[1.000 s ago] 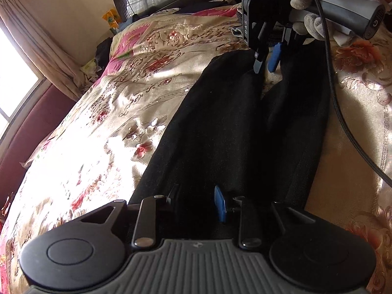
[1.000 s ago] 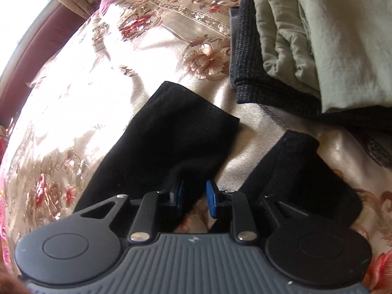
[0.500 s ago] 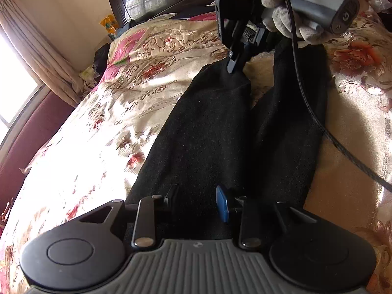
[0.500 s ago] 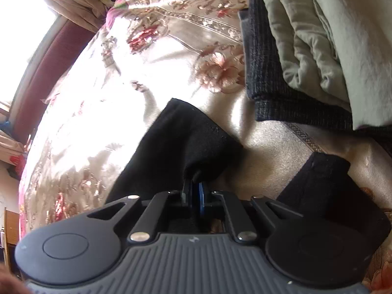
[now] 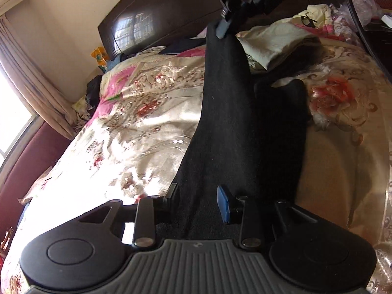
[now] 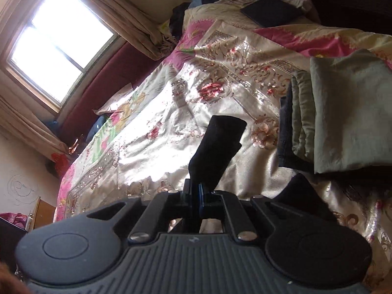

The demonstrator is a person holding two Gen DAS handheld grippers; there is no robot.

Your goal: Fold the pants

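Observation:
Black pants (image 5: 227, 122) lie lengthwise on a floral bedspread (image 5: 137, 127). My left gripper (image 5: 199, 199) sits at their near, waist end, its jaws partly apart with thick black cloth pinched between them. At the far end my right gripper (image 5: 224, 28), held by a gloved hand, is shut on the hem of one leg and holds it up off the bed. In the right wrist view that hem (image 6: 220, 144) sticks up past the shut right gripper (image 6: 194, 196). The other leg (image 5: 281, 122) lies flat on the bed.
A folded stack of pale green and dark clothes (image 6: 343, 112) lies on the bed just beyond the leg ends. A dark headboard (image 5: 159, 19) stands behind. A window (image 6: 56, 49) with curtains lies to the left. The right gripper's cable (image 5: 362, 36) hangs at the right.
My right gripper closed on the hem of one leg and lifted it well off the bed. My left gripper rose a little with the waist end.

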